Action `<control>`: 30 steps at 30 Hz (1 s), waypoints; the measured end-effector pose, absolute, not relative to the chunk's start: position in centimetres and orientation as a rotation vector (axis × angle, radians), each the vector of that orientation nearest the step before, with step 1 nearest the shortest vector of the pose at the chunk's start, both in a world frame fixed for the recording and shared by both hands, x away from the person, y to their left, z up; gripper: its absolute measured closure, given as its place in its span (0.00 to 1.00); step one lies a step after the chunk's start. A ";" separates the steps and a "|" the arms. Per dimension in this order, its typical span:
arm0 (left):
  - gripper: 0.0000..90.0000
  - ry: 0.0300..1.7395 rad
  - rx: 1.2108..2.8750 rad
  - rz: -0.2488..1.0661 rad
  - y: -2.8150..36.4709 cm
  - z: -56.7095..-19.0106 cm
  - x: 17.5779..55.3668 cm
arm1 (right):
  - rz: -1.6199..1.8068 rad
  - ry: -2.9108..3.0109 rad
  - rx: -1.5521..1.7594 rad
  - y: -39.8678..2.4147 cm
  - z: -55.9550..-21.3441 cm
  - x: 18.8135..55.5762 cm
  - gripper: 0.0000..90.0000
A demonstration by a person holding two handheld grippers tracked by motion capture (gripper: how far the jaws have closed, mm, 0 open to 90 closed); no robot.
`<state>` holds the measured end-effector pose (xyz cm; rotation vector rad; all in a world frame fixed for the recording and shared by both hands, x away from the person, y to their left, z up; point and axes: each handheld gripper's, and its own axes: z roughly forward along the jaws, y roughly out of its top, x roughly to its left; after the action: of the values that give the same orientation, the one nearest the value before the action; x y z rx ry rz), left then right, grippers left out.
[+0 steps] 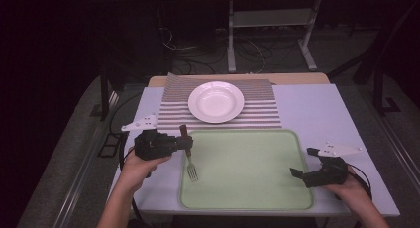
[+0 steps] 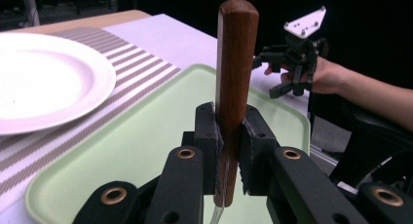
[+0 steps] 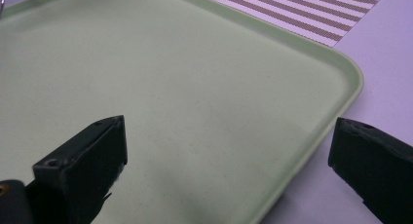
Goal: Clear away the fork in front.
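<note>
A fork with a brown wooden handle and metal tines hangs tines-down over the left edge of the pale green tray. My left gripper is shut on the handle, which stands up between the pads in the left gripper view. Whether the tines touch the tray I cannot tell. My right gripper is at the tray's right edge, open with nothing in it. In the right gripper view its fingers stand wide apart over the tray's corner.
A white plate sits on a striped placemat behind the tray; both also appear in the left gripper view, plate at left. The table has bare lilac surface right of the mat. Dark floor with cables lies beyond.
</note>
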<state>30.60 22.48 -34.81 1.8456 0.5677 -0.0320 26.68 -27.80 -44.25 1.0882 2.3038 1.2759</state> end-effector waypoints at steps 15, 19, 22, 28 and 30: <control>0.88 0.600 1.902 -0.035 22.2 -35.8 29.7 | 1.266 2.294 1.102 -28.0 -44.3 26.8 0.01; 0.88 0.605 1.891 -0.028 22.1 -36.1 29.8 | 1.271 2.291 1.103 -28.0 -44.3 26.8 0.01; 0.87 0.606 1.896 -0.011 21.9 -36.2 30.0 | 1.265 2.296 1.103 -28.0 -44.3 26.8 0.01; 0.87 0.619 1.908 0.027 21.4 -36.4 30.5 | 1.259 2.289 1.107 -28.0 -44.4 26.8 0.01; 0.86 0.620 1.913 0.033 21.1 -36.4 30.7 | 1.256 2.287 1.108 -28.0 -44.4 26.8 0.01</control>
<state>30.70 21.08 -36.44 1.9129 0.6204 0.0328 26.79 -28.04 -44.36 1.1077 2.2869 1.2560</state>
